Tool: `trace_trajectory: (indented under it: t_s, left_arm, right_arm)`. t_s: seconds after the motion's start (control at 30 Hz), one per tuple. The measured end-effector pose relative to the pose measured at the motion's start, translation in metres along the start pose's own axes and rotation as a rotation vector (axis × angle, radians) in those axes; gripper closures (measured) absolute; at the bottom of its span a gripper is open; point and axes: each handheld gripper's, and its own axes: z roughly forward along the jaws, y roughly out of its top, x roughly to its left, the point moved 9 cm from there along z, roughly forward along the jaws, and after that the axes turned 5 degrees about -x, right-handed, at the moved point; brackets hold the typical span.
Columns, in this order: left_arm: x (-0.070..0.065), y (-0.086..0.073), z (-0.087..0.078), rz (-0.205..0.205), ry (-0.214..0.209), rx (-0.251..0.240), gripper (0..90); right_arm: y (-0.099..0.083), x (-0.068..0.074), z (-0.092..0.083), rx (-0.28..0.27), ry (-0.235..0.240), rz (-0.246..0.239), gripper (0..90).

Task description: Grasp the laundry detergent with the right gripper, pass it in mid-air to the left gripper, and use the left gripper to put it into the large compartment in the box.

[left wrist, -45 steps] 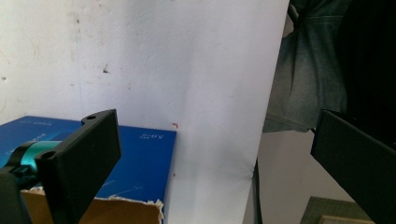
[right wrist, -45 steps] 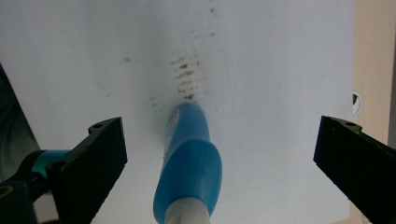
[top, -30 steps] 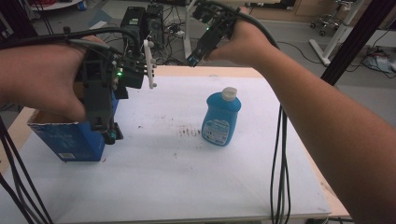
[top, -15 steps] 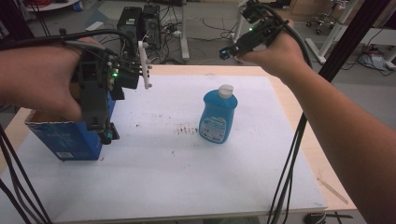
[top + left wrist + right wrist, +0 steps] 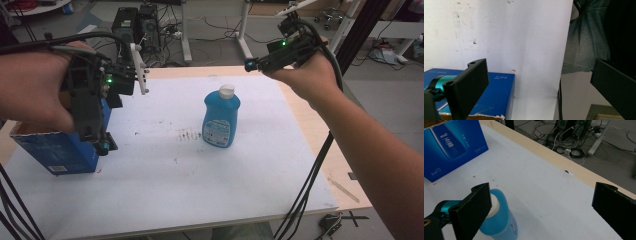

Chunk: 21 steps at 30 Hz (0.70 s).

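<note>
My left gripper (image 5: pixel 100 142) points straight down, jaws spread wide with nothing between them, hovering at the right edge of the blue box (image 5: pixel 55 152), which stands at the left of the white table sheet (image 5: pixel 200 185). The hand (image 5: pixel 30 95) wraps it from above, forearm coming in level from the left. My right gripper (image 5: pixel 250 65) is held high over the far right corner, tips aimed left, jaws also wide apart and empty. From its own view I see the blue bottle (image 5: pixel 499 225) below its left jaw; the bottle stands upright mid-table, well apart from both claws
</note>
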Motion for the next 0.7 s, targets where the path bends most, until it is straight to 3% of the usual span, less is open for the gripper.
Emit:
trace_trajectory:
  t_s: [0.43,0.7]
  left_arm:
    - [-0.001,-0.002,0.005,0.009,-0.009,0.005,1.7]
    - [0.0,-0.002,0.005,0.008,-0.01,0.009,1.7]
  right_arm:
    - [-0.051,0.021,-0.022,-0.057,0.03,-0.015,1.6]
    - [-0.073,0.026,-0.016,-0.076,0.06,-0.006,1.5]
